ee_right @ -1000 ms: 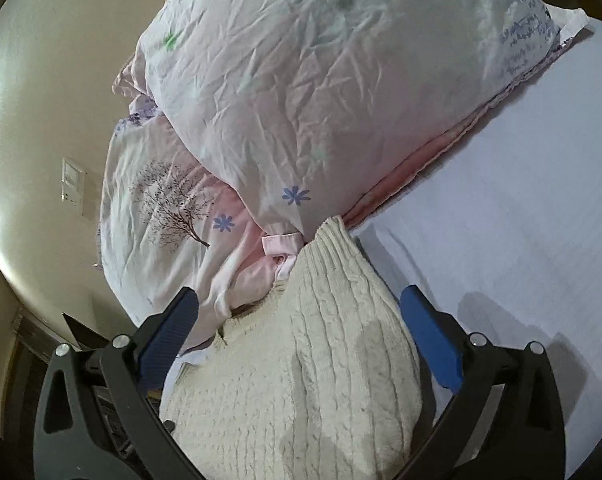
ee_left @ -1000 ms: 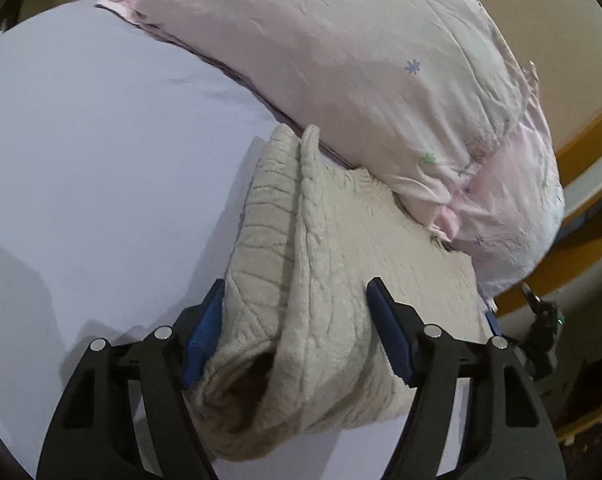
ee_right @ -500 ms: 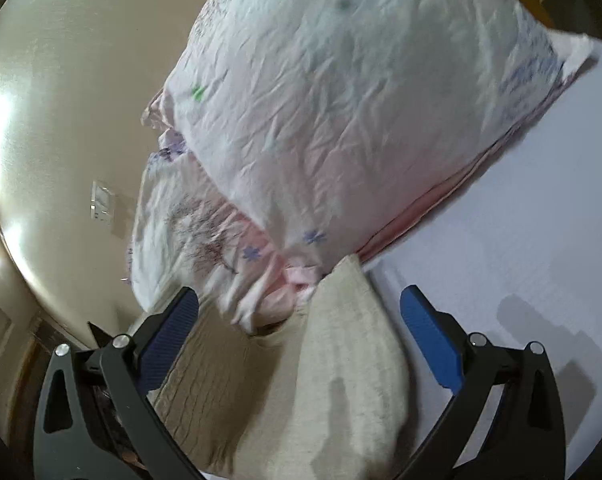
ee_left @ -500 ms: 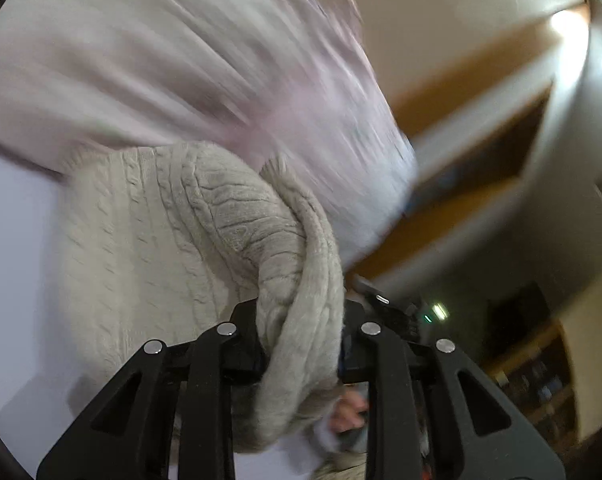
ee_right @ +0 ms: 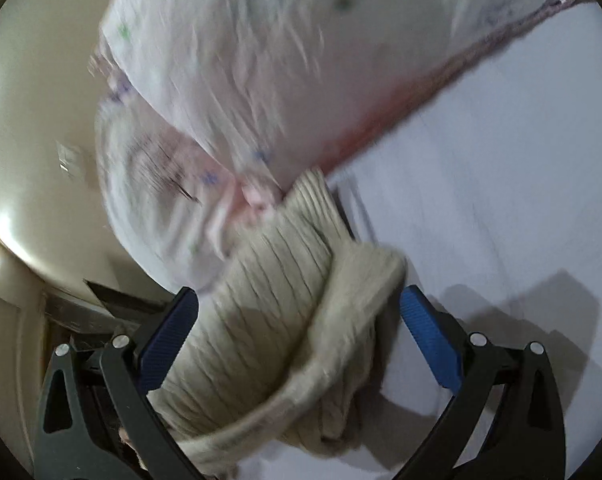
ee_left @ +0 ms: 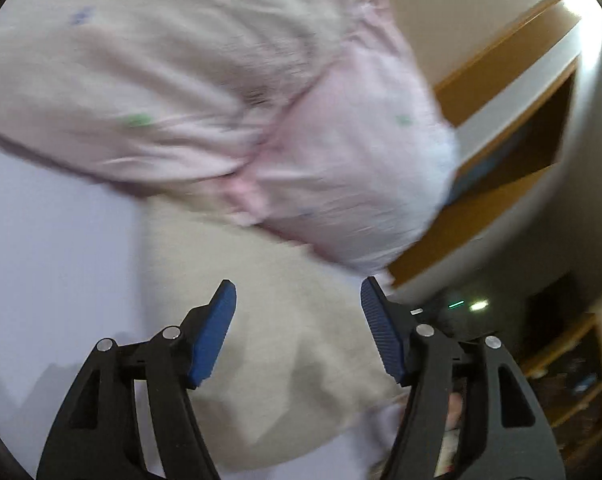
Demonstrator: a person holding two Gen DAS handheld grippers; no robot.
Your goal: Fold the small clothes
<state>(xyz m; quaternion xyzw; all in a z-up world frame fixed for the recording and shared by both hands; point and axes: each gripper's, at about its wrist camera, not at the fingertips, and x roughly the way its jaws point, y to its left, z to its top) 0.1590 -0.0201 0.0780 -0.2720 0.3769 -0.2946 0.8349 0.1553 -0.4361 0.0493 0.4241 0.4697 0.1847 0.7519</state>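
Note:
A cream cable-knit sweater (ee_left: pixel 285 344) lies folded on the pale lilac bed sheet (ee_left: pixel 53 248), its far edge against the pink pillows. My left gripper (ee_left: pixel 297 336) is open above it, blue pads apart, holding nothing. In the right wrist view the sweater (ee_right: pixel 277 312) shows a folded flap lying across its ribbed body. My right gripper (ee_right: pixel 299 344) is open with the sweater between its spread fingers, not pinched. Both views are motion-blurred.
Two pink flower-print pillows (ee_left: pixel 229 92) are stacked behind the sweater, and also show in the right wrist view (ee_right: pixel 261 80). A wooden headboard and shelf (ee_left: pixel 513 128) stand at the right. The sheet (ee_right: pixel 501 184) stretches to the right. A beige wall (ee_right: pixel 33 100) is at the left.
My left gripper, shut on a fold of the sweater half a second ago, has let go and opened. The sweater lies flatter with a flap folded over. The right gripper stayed open.

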